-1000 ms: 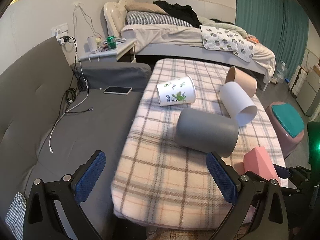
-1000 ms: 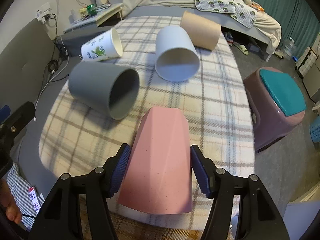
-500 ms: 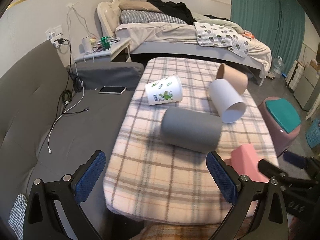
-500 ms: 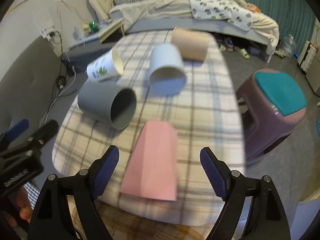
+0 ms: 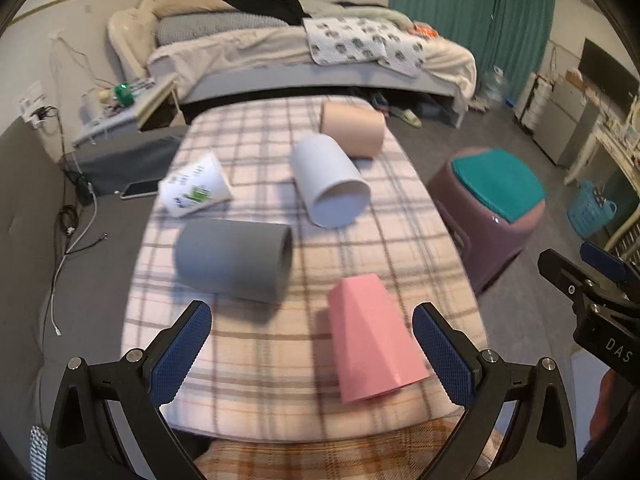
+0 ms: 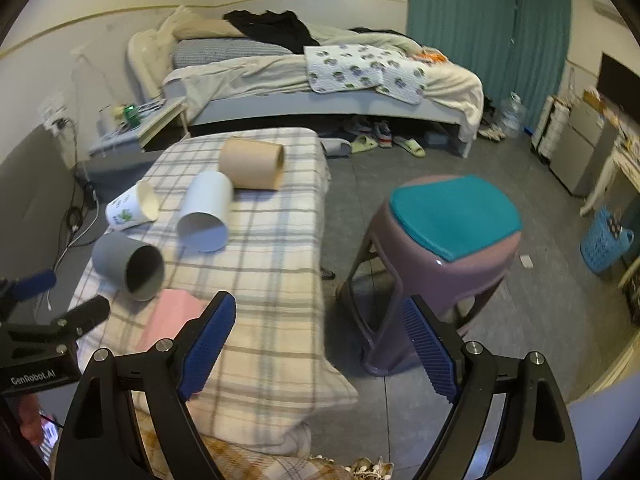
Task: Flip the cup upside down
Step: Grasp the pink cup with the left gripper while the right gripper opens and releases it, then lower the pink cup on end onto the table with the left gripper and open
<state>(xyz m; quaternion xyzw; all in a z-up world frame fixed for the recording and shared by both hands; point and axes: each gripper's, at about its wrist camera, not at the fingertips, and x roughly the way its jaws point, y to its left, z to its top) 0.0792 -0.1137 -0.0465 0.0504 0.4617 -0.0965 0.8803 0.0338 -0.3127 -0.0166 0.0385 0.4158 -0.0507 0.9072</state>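
Note:
A pink faceted cup (image 5: 370,336) rests on the plaid-covered table (image 5: 260,380) near its front edge, narrow base up; it also shows in the right wrist view (image 6: 172,318). My left gripper (image 5: 312,350) is open, its jaws wide on either side of the pink cup and apart from it. My right gripper (image 6: 316,344) is open and empty, off the table's right edge over the floor. A grey cup (image 5: 236,264), a white cup (image 5: 328,184), a tan cup (image 5: 352,130) and a leaf-print cup (image 5: 194,192) lie on their sides.
A purple stool with a teal seat (image 6: 448,240) stands right of the table. A grey sofa (image 5: 36,216) with a phone (image 5: 140,189) and cables is at the left. A bed (image 6: 320,80) stands behind. A blue basket (image 6: 604,240) is at the far right.
My right gripper opened, let go of the pink cup and drew back to the right off the table. My left gripper swung right so that the pink cup lies between its jaws.

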